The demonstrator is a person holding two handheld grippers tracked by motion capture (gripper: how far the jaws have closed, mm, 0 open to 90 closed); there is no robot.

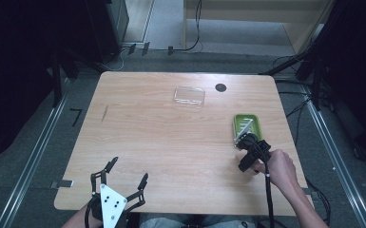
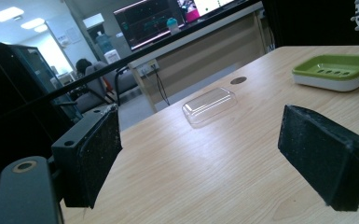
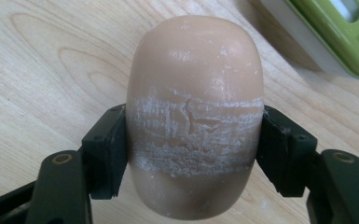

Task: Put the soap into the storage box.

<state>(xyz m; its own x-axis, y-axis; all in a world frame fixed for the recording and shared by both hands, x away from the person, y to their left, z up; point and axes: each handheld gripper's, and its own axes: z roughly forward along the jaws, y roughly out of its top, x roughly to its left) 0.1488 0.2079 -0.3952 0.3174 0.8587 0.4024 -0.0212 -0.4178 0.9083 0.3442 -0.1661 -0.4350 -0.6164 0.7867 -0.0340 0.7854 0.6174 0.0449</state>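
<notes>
- The high view is evenly lit on the wooden table (image 1: 171, 142), while the floor and the black curtains around it fall into deep dark; the picture is soft and low in detail.
- Shadows on the tabletop are faint and short.
- In the left gripper view, ceiling lights (image 2: 7, 14) at the far left glow overexposed, and the monitor screens (image 2: 149, 21) blaze; a pale sheen runs across the table. The near jaw pads are blurred.
- The right gripper view is bright and sharp on the soap bar (image 3: 196, 112), with soft highlights on top; the green soap dish (image 3: 340, 32) at the far right is out of focus.
</notes>
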